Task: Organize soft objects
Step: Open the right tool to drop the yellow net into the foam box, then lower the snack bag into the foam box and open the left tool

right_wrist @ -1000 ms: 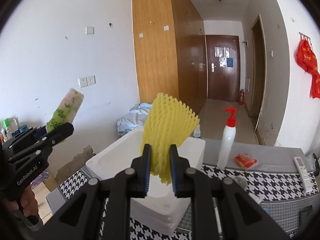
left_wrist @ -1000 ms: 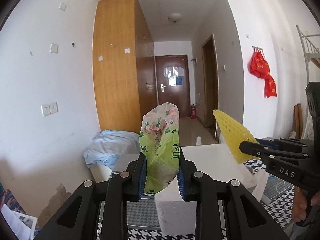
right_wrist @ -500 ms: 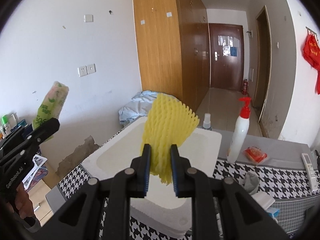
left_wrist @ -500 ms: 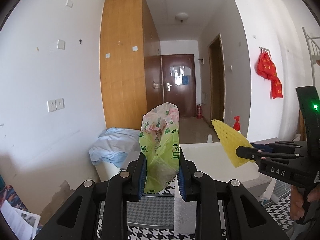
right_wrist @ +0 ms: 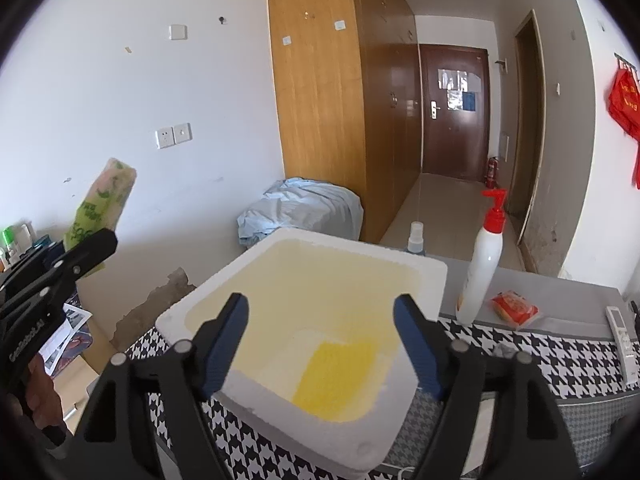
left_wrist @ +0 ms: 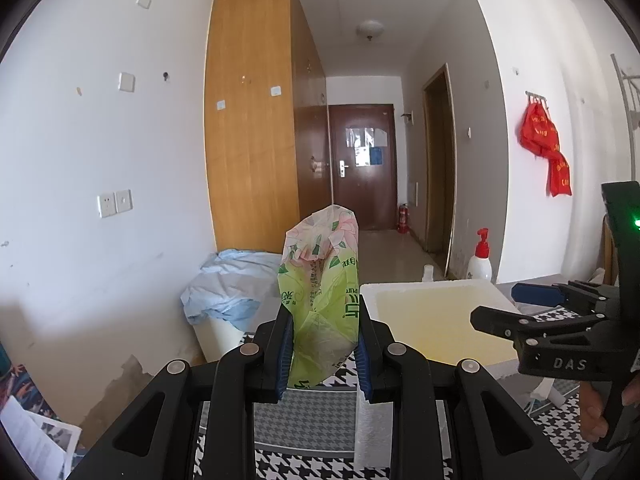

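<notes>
Standing up at centre frame, the green plastic bag looks light, crinkly and slippery, pinched low by the left gripper. At lower centre, the yellow foam net lies in the white foam box; the right gripper gapes wide, empty.

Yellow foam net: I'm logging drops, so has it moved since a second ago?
Yes. The yellow foam net left the right gripper, now open, and lies down inside the white foam box.
</notes>
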`<action>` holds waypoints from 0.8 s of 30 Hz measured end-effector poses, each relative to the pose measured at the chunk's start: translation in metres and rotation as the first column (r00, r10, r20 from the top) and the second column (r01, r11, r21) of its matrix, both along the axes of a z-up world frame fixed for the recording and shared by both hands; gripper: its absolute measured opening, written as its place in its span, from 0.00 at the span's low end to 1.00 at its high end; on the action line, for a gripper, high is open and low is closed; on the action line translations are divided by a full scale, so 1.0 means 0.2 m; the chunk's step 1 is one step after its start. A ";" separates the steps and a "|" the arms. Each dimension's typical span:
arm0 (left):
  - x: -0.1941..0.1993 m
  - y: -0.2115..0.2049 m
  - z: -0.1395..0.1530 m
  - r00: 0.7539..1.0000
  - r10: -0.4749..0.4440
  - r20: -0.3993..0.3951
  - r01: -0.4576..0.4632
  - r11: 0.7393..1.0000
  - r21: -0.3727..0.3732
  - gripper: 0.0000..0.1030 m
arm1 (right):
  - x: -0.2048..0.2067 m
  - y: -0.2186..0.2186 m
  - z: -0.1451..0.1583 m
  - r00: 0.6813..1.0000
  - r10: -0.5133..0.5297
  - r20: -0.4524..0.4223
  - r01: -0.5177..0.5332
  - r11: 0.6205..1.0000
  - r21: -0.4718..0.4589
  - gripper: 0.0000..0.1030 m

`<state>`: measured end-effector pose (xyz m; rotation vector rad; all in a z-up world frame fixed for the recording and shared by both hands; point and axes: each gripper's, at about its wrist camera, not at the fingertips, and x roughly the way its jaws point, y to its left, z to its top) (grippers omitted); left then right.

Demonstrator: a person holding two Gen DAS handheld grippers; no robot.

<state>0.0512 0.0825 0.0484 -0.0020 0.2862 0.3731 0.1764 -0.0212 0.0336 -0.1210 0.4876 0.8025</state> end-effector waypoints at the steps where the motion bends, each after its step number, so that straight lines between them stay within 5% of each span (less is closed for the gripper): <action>1: 0.00 0.00 0.00 1.000 0.000 -0.003 0.000 1.000 -0.001 0.27 | 0.00 0.00 0.00 1.000 0.003 0.000 -0.003 1.000 0.001 0.81; 24: 0.17 -0.10 0.02 0.991 -0.129 -0.028 0.129 0.992 -0.002 0.27 | -0.04 -0.32 0.06 0.991 -0.118 0.069 0.113 0.991 0.069 0.90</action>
